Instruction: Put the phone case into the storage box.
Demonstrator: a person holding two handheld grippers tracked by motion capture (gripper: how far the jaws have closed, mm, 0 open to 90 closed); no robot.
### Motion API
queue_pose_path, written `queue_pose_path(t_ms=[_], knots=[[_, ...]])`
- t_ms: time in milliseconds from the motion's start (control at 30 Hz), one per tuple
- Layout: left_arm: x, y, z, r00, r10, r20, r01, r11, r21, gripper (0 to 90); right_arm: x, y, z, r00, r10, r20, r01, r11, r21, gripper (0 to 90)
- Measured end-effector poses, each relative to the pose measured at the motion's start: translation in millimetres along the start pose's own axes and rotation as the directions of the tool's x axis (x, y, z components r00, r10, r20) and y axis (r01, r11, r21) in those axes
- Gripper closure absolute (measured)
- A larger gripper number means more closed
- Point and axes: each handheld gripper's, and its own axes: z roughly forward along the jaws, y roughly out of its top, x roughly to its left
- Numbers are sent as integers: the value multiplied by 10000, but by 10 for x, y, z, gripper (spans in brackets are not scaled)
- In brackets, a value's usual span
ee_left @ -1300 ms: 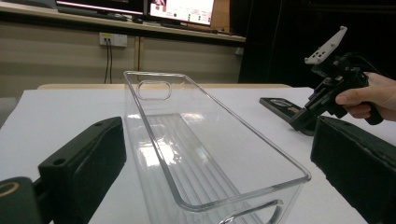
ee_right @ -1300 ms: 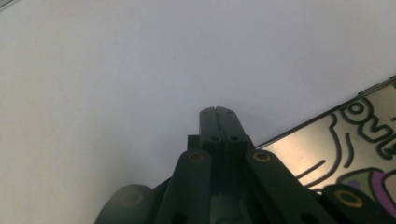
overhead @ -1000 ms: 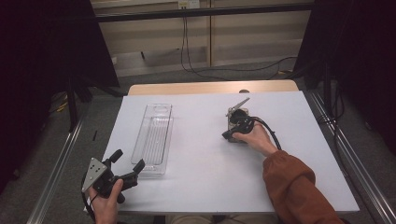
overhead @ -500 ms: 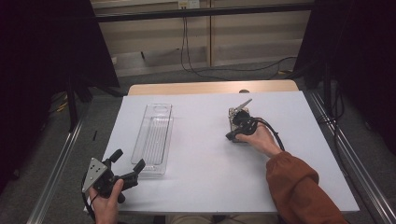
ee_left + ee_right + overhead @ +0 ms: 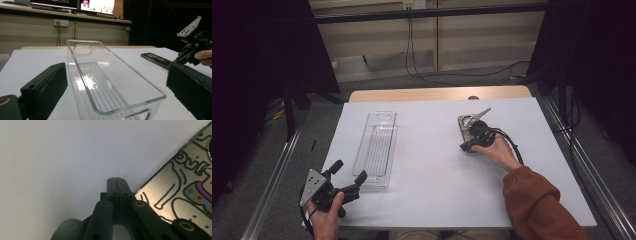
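Dim room, evenly lit white table [image 5: 437, 170], dark surroundings, blurred close-ups.

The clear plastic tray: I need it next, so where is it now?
In the high view the clear tray lies on the table's left half, lengthwise, its near end just beyond the left gripper.

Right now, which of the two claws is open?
The left claw, near the clear plastic tray: its jaws stand wide apart. The right claw is shut.

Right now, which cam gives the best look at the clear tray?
Left gripper view: the clear tray sits close between that gripper's open fingers, showing its rim, ribbed floor and far-end handle cutout. The high view shows the tray whole but small, lengthwise on the table's left. The right gripper view faces bare table instead.
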Motion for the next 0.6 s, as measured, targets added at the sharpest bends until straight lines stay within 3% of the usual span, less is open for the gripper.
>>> queue_pose_path(t_ms=[600], knots=[[-1,-8,10,9999,11,109,-12,10000,61,35,-64,-185,-94,9998,201,-10,-201,9982,-572,900]])
